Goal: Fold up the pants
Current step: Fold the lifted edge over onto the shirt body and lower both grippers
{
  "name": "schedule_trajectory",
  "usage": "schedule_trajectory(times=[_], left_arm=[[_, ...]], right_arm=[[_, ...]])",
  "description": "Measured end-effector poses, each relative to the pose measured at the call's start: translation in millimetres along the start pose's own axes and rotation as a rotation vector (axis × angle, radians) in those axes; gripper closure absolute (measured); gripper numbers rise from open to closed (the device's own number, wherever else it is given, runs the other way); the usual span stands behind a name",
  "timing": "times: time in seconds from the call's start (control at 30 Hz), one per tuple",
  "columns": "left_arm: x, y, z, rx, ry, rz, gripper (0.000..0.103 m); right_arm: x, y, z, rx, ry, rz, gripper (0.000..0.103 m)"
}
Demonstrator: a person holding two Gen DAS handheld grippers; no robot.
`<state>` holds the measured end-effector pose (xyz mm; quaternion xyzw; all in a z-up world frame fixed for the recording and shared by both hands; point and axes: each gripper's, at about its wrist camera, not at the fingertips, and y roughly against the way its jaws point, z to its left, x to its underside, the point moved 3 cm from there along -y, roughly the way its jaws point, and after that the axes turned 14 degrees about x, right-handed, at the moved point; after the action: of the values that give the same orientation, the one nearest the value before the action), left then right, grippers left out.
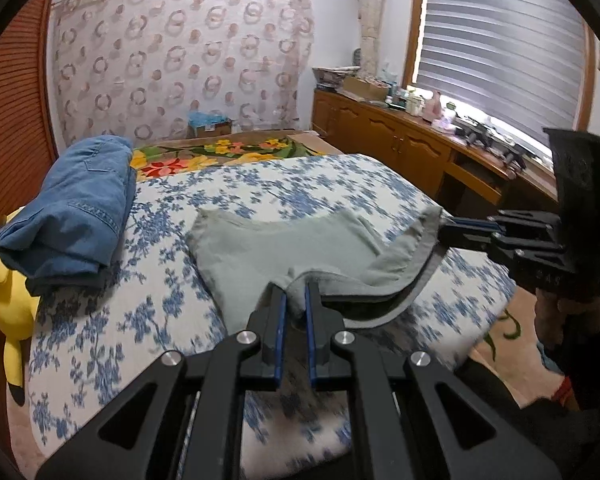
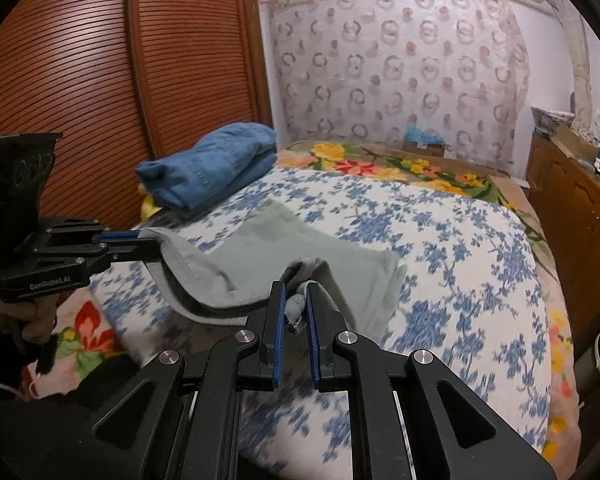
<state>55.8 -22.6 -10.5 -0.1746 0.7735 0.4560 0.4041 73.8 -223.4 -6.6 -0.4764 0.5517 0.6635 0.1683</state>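
Grey pants [image 1: 284, 240] lie partly folded on the floral bed [image 1: 112, 320], near edge lifted. Left tool [image 1: 296, 300] pinches one bunched corner; right tool [image 2: 296, 300] pinches the other. Risk: the thin bunched grip slips, or uneven pull skews the fold and drags the bottom layer. Both tools are held low and level, pointing over the bed, well apart. Folded jeans [image 1: 72, 208] sit beside.

Grey-green pants [image 1: 284, 248] lie on a white bedspread [image 1: 340, 184] (blue flowers), near folded blue denim [image 1: 80, 208].
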Motion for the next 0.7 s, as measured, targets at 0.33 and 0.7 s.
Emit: schedule_trajectory(times=[0.33, 0.7], left_arm=[[-31.0, -32.1, 25.9, -0.033, -0.002, -0.005, 0.098], [-62.1, -55.7, 45.1, -0.067, -0.022, 0.003, 0.098]], right_arm=[[-26.2, -37.7, -17.4, 0.04, -0.04, -0.02, 0.096], [-45.6, -67.7, -27.2, 0.082, -0.057, -0.017, 0.095]])
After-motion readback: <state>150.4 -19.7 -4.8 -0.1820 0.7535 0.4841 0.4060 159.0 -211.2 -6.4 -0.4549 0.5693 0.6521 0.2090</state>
